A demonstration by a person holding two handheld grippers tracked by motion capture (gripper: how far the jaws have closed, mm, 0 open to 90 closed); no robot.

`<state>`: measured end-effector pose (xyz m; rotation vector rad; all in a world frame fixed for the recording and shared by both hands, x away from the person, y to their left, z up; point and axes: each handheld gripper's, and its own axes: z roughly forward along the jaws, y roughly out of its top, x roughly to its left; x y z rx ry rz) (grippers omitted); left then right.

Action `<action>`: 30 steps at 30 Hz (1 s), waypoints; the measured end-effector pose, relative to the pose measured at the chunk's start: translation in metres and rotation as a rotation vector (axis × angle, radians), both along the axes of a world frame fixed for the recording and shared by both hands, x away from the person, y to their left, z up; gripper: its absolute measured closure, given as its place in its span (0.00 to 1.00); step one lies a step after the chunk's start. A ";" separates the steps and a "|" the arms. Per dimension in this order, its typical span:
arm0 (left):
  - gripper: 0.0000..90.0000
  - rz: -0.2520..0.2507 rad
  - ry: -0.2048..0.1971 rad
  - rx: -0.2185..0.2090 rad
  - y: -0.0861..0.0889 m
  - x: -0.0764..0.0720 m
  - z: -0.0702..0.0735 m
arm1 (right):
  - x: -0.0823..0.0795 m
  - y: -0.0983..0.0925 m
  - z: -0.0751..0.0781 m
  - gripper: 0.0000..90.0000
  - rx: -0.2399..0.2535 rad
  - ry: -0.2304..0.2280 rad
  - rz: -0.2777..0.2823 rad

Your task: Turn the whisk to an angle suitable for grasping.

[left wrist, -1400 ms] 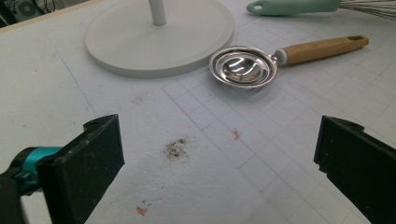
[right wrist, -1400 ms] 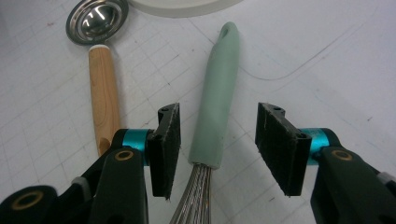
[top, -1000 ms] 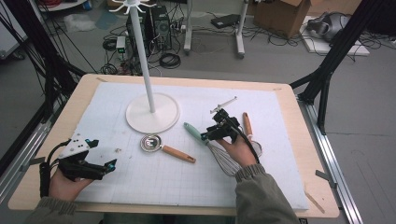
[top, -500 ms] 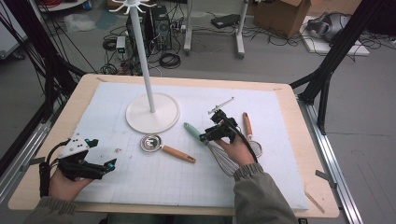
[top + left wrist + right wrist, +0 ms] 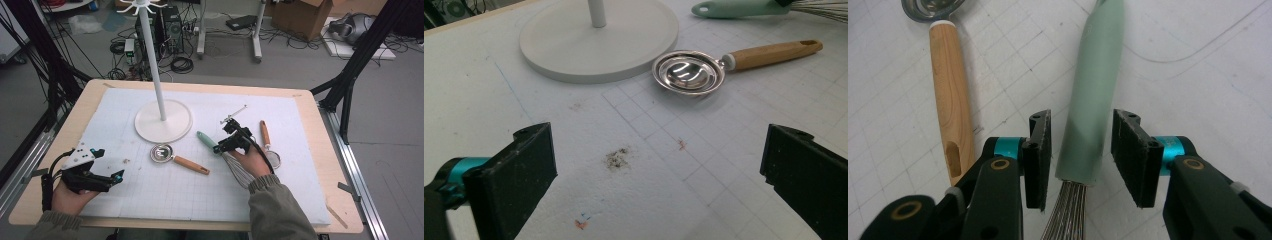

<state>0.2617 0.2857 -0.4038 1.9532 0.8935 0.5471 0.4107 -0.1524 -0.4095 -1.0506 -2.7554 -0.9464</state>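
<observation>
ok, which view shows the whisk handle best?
Right gripper view: the mint whisk handle lies large between the right tool's pads. High view shows it small; left gripper view catches it at the top edge.

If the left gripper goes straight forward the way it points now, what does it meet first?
Probably the metal spoon with the wooden handle: it lies ahead between the open left gripper jaws, on bare mat. The white stand base sits slightly left; depth is uncertain.

Lab: cables (image 5: 182, 64) on floor, black rig frames (image 5: 357, 60).

Mint-handled wire whisk (image 5: 1092, 95) lies flat on the white mat (image 5: 165, 195).
</observation>
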 end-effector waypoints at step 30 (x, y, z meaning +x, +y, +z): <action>0.02 0.000 0.000 -0.003 0.000 0.001 0.000 | -0.001 0.015 -0.009 0.73 -0.100 0.084 -0.070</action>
